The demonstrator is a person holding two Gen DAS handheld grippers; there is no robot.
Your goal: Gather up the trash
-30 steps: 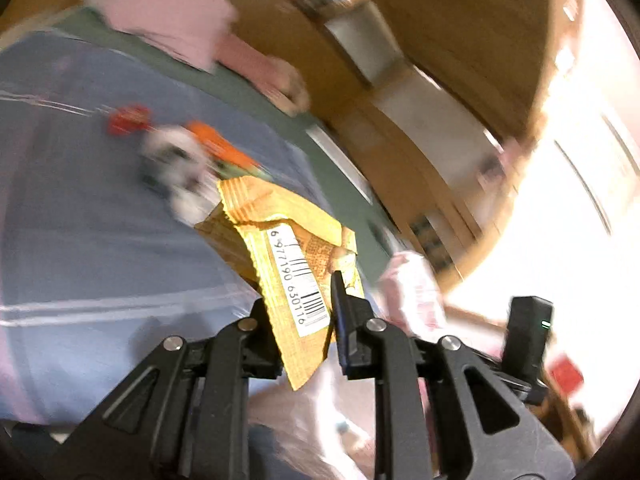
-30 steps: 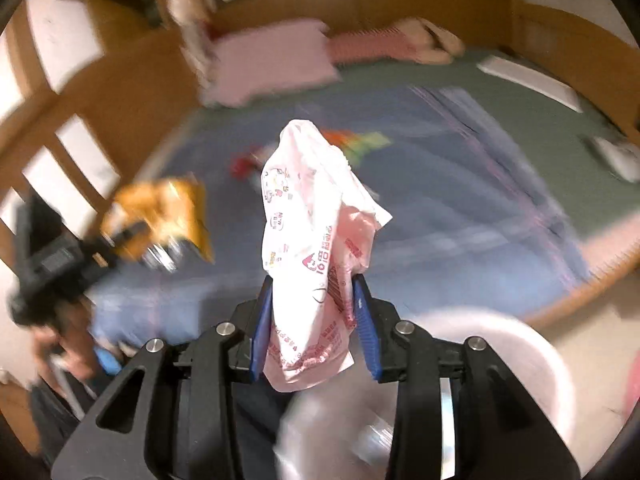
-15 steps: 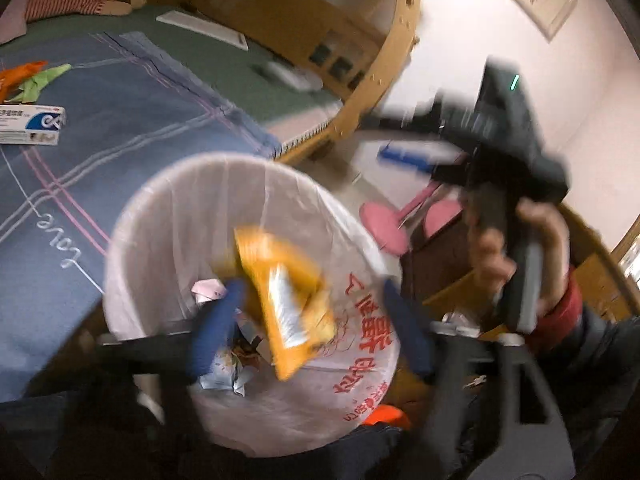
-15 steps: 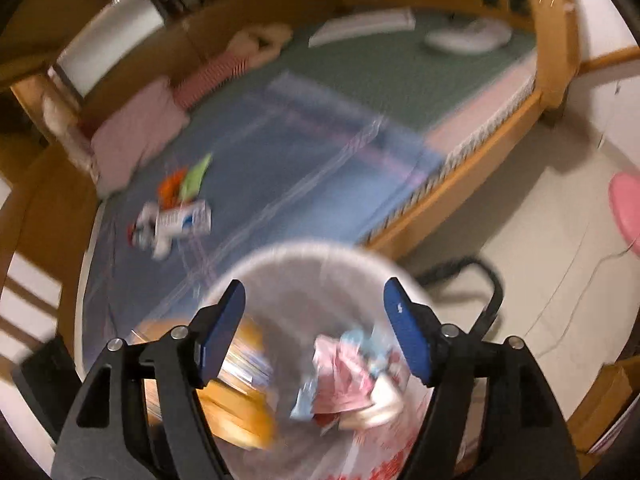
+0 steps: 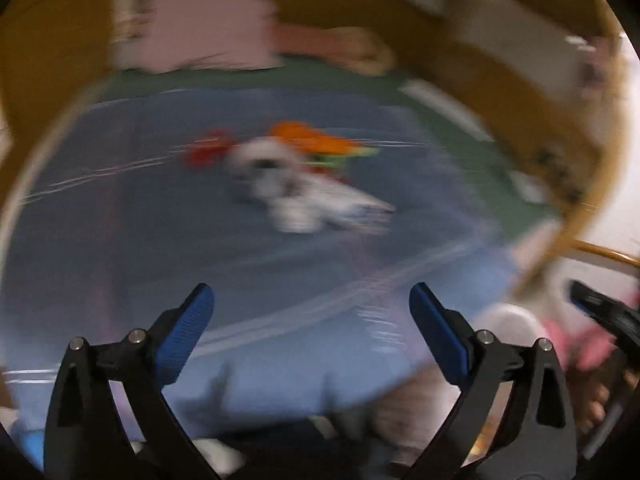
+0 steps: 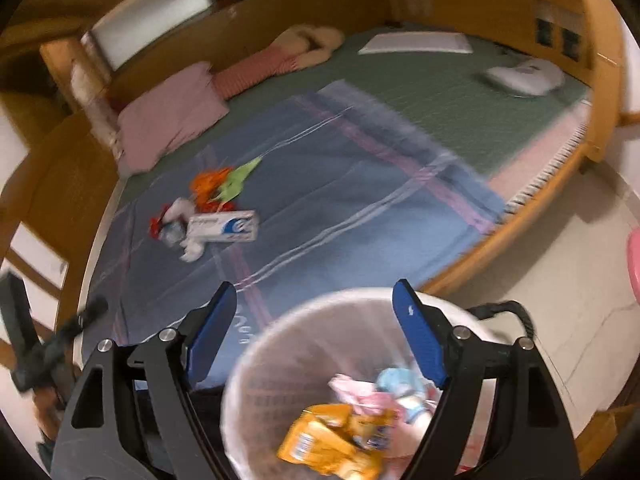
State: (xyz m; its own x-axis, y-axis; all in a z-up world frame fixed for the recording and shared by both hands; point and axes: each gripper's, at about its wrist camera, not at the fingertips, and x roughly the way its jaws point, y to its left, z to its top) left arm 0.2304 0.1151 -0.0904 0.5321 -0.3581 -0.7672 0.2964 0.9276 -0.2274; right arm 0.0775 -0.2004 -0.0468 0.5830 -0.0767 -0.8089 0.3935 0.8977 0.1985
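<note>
The bin [image 6: 280, 360], lined with a white bag, stands beside the bed [image 6: 460, 92] and holds an orange wrapper [image 6: 332, 440], a pink packet [image 6: 356, 392] and a pale blue scrap [image 6: 400, 380]. More trash [image 6: 212, 212] lies in a heap on the blue blanket [image 6: 360, 200]. Both the right tongs [image 6: 314, 320] and left tongs [image 5: 310, 320] are opening, with nothing between their jaws.

A second ago each claw pinches a wrapper; now neither does. The left gripper [image 5: 311, 322] is opening, nothing between its jaws, and faces the blurred litter pile [image 5: 296, 176] ahead instead of the bin. The right gripper [image 6: 314, 332] is opening too, empty, with the orange wrapper [image 6: 332, 440] and pink bag [image 6: 356, 392] lying below it in the bin [image 6: 256, 352].
</note>
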